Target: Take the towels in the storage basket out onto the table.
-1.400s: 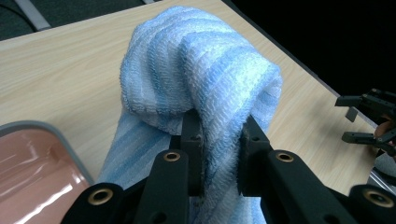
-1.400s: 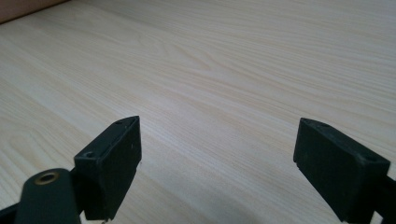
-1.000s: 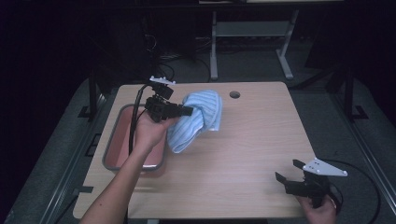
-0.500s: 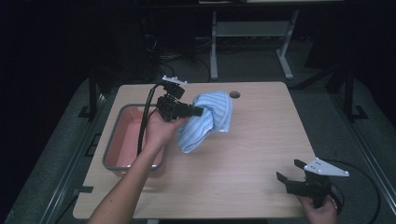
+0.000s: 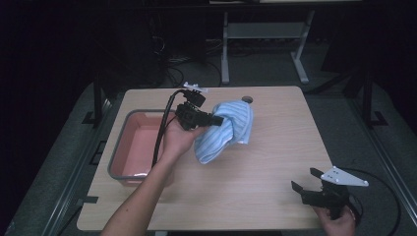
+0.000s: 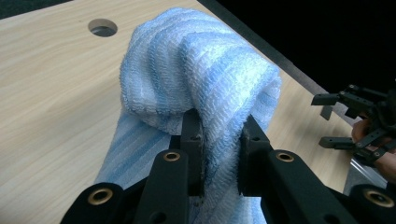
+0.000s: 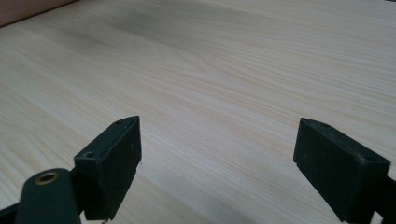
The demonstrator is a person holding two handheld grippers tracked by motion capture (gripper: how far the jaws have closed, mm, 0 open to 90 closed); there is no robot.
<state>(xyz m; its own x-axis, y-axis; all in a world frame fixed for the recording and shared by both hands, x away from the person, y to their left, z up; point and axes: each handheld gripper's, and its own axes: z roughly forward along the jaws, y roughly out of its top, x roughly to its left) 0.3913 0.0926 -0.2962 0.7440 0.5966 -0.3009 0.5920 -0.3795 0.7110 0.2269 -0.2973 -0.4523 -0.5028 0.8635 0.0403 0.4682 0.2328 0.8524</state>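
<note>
A light blue striped towel hangs bunched above the middle of the wooden table. My left gripper is shut on a fold of it, level, pointing right. In the left gripper view the towel bulges over both jaws, with cloth pinched between the pads. My right gripper rests at the table's front right corner, held by a hand, its jaws wide apart. The right gripper view shows my right gripper open over bare wood, with nothing between the fingers.
A pink tub with a grey rim sits on the table's left side, beside the left forearm. A round cable hole lies near the far edge. A metal stand is on the dark floor beyond the table.
My left gripper has carried the towel to the right, away from the pink tub and toward the table's middle. The right gripper has stayed where it was.
</note>
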